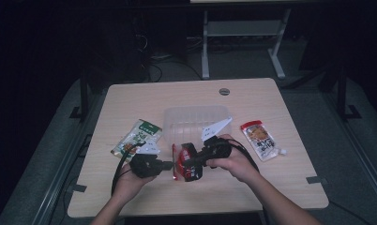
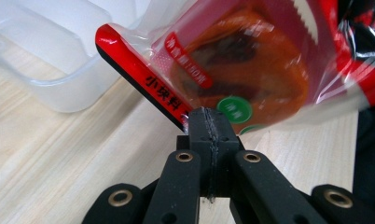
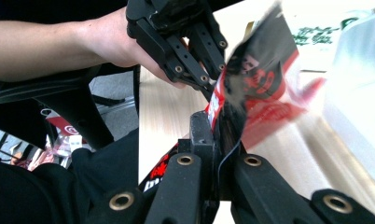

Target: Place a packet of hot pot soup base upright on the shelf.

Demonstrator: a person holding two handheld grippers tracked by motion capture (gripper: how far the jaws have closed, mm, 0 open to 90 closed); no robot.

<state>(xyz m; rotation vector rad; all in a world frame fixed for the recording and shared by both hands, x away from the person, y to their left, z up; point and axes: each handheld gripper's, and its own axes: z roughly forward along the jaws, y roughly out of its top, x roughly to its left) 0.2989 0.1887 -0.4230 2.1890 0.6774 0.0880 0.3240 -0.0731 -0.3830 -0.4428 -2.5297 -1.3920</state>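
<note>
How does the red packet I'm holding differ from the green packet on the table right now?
The red packet is off the table, gripped at both ends by the left hand-held gripper and the right hand-held gripper; the green packet lies flat and untouched, left of the clear plastic tub. The red packet is red and black with a clear window; the green one is green and pale. Both are sealed food pouches.

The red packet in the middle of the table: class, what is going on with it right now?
A person holds the red packet above the table with two grippers. The left gripper is shut on one edge of it, and the right gripper is shut on the other side. Behind it stands a clear plastic container, with a green packet lying to its left and an orange-labelled pouch to its right.
</note>
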